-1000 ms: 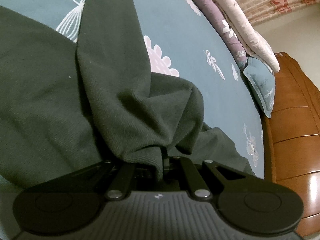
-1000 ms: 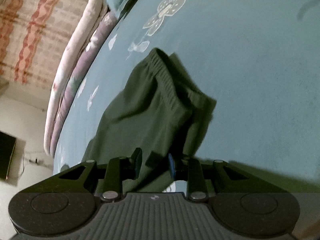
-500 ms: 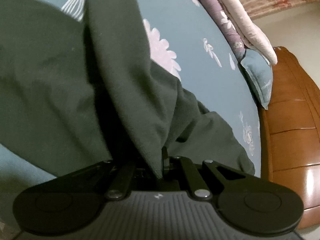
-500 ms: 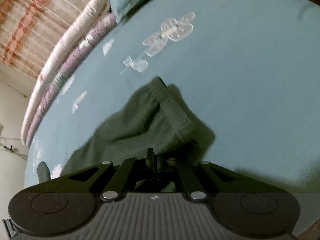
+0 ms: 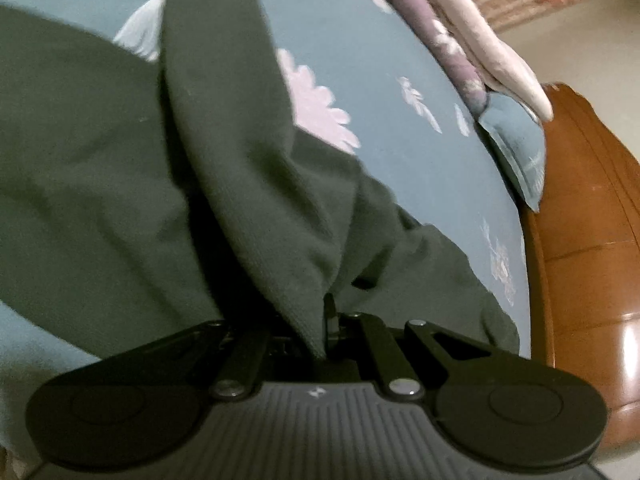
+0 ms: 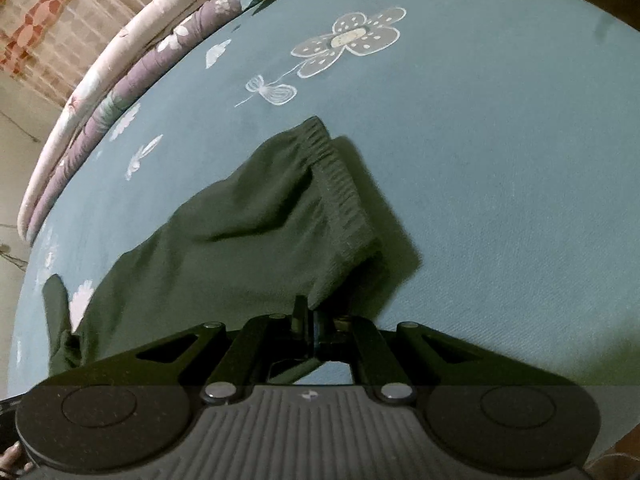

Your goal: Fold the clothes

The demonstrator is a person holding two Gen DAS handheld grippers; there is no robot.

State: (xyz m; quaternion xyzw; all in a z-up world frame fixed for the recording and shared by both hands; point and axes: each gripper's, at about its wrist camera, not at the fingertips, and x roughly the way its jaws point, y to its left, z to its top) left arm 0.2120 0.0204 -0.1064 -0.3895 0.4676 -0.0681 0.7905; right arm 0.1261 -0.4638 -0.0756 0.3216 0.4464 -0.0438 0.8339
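Folding has barely begun: you pinch the trousers (image 6: 248,240) (dark green) in both the left gripper (image 5: 325,320) and right gripper (image 6: 310,312); every fold remains.

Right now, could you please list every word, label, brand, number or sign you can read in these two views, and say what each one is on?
There are no readable words or numbers in either view.
A small white mark sits on the left gripper body, a symbol only, not letters.
The same white mark is on the right gripper body.
The teal bedsheet carries only white flower drawings.
The dark green trousers show no tag or print.
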